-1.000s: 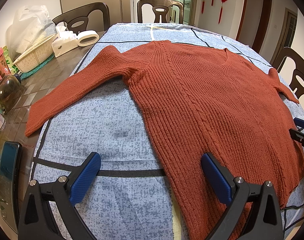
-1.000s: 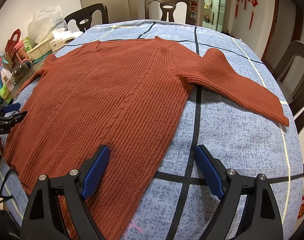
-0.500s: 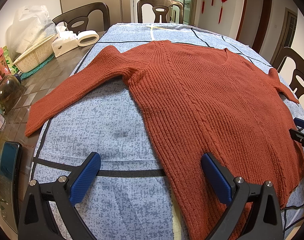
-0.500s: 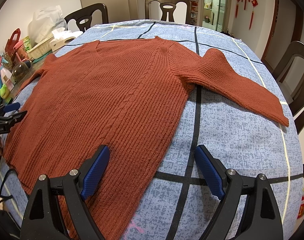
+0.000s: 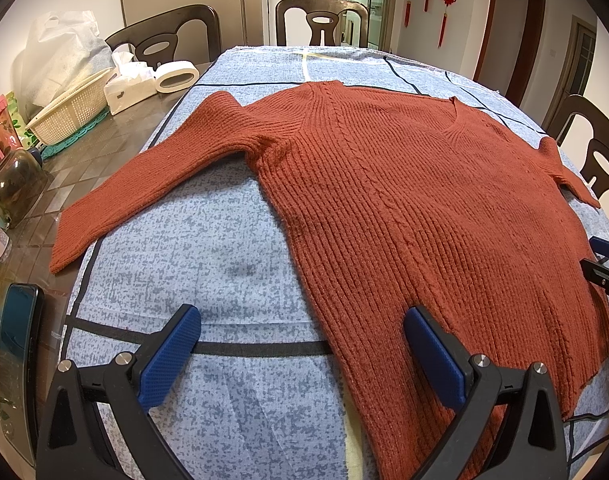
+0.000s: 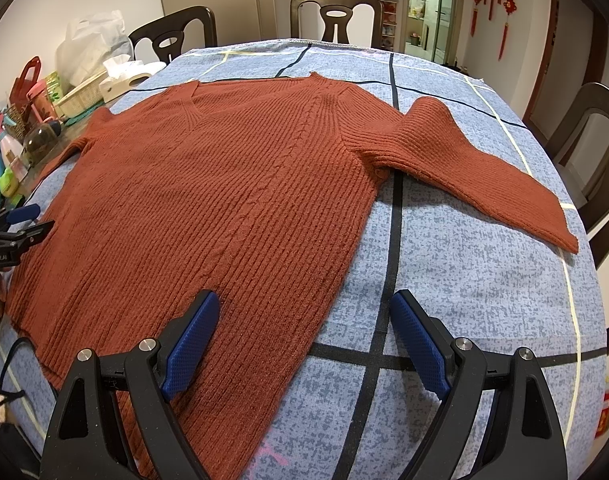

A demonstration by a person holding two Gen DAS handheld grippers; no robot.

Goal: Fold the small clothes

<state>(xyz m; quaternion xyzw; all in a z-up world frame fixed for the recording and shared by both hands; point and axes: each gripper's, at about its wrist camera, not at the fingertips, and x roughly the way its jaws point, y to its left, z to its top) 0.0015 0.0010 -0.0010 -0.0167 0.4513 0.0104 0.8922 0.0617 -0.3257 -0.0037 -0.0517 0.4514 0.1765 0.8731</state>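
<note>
A rust-red ribbed V-neck sweater (image 5: 404, 200) (image 6: 224, 208) lies flat and spread on a blue speckled cloth (image 5: 208, 248) (image 6: 464, 272) with dark grid lines. Its left sleeve (image 5: 144, 184) reaches onto the bare tabletop; its right sleeve (image 6: 484, 172) stretches toward the right table edge. My left gripper (image 5: 300, 328) hovers open over the sweater's lower left hem corner, holding nothing. Just as open and with nothing held, my right gripper (image 6: 304, 316) hangs above the lower right hem. Each gripper's tips show at the edge of the other view (image 5: 604, 264) (image 6: 20, 224).
On the left tabletop stand a woven basket (image 5: 68, 112), a tissue box (image 5: 128, 86), a tape roll (image 5: 176, 76), a glass jar (image 5: 16, 188), bottles (image 6: 8, 152) and a dark phone (image 5: 16, 336). Dark wooden chairs (image 5: 322, 20) (image 6: 596, 132) ring the table.
</note>
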